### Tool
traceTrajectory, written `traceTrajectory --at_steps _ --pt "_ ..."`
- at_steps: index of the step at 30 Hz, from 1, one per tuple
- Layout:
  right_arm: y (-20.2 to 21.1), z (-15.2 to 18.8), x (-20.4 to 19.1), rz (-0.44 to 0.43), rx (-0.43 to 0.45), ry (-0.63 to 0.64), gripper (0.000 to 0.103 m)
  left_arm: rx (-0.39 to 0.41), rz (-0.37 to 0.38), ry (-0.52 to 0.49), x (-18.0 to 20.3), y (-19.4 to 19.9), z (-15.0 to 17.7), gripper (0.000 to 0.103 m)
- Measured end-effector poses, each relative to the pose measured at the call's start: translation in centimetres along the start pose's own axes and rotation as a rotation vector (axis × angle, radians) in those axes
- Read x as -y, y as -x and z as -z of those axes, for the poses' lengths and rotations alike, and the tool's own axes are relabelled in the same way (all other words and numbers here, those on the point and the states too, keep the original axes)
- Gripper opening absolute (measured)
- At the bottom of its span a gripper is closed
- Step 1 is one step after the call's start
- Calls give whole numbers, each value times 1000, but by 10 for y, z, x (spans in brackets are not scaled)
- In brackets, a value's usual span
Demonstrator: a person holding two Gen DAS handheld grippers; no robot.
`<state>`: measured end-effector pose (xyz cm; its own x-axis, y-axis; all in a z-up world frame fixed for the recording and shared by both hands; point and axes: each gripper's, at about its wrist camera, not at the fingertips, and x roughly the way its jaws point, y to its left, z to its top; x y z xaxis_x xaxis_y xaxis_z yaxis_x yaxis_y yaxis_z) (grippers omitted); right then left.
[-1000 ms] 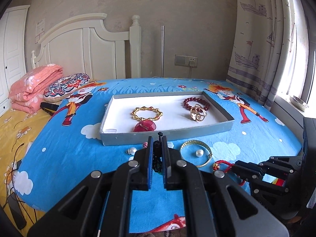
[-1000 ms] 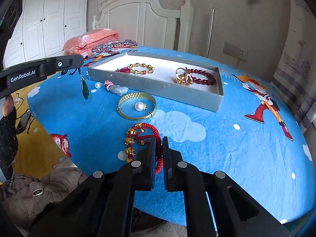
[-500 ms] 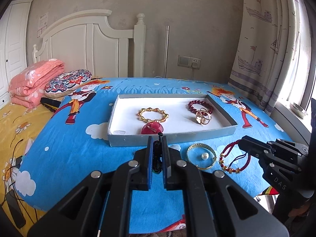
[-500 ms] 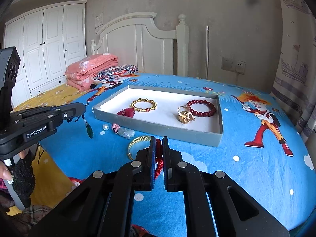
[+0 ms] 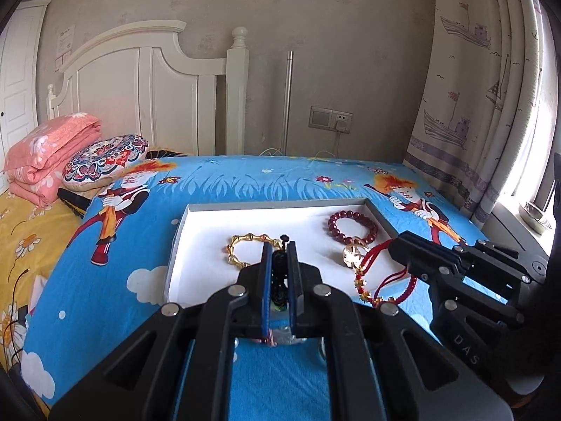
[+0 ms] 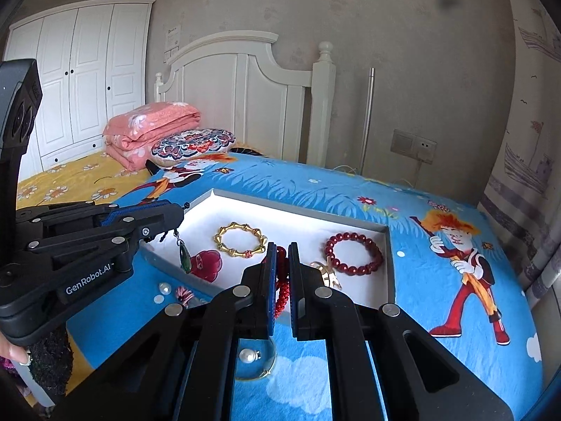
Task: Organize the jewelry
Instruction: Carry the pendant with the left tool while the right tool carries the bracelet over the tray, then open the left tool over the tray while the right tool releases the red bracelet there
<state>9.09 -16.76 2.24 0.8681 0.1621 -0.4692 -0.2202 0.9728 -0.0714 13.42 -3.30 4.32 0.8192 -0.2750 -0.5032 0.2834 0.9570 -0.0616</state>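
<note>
Left gripper [image 5: 279, 245] is clamped on a black cord with a green pendant [image 6: 184, 259] dangling over the near-left edge of the tray [image 6: 388, 266]. Right gripper [image 6: 281, 247] pinches a red string bracelet [image 5: 380, 280], hanging above the tray's right side. Gold bracelet [image 5: 242, 249], dark red bead bracelet [image 5: 352, 226], rings lie inside; pearl [image 6: 248, 355] and gold bangle sit on the blue sheet [image 6: 438, 280].

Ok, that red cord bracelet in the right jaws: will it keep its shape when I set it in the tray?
Probably not. The red cord bracelet droops in loose loops below the right gripper, so it looks floppy and should collapse into a heap. Its gold beads hang lowest, so they likely touch the tray first. It seems light.
</note>
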Motion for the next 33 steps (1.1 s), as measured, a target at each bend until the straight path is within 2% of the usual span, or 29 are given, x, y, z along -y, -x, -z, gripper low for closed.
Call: traceTrajectory --at_steps 6,11,15,18,20,22,26,29,31,33 --pt "-37 -20 7 29 -27 -23 6 -2 -34 -15 -3 -34 -37 8" --pt "-80 -33 10 57 -74 -11 6 -38 -54 -16 -7 -70 -59 8" --pt "-105 -33 13 75 -121 -7 6 -91 -58 -27 -13 -99 -66 8" --pt "-124 -29 17 47 -190 -20 8 -138 -75 -24 -20 -120 -63 11" --pt "-130 -26 17 43 -211 -18 18 -165 -78 0 -28 -129 -59 18" --pt "-127 -24 19 35 -200 -30 49 -174 -78 22 -36 -131 -55 32" --pt "-120 -22 20 41 -188 -36 51 -174 -92 31 -44 -128 -49 39" --pt "-110 -23 23 33 -185 -43 51 -159 -110 24 -45 -119 -45 54" --pt "-96 -22 23 14 -165 -49 51 -130 -128 12 -44 -107 -42 68" --pt "-79 -20 21 0 -149 -43 51 -105 -144 5 -41 -91 -37 72"
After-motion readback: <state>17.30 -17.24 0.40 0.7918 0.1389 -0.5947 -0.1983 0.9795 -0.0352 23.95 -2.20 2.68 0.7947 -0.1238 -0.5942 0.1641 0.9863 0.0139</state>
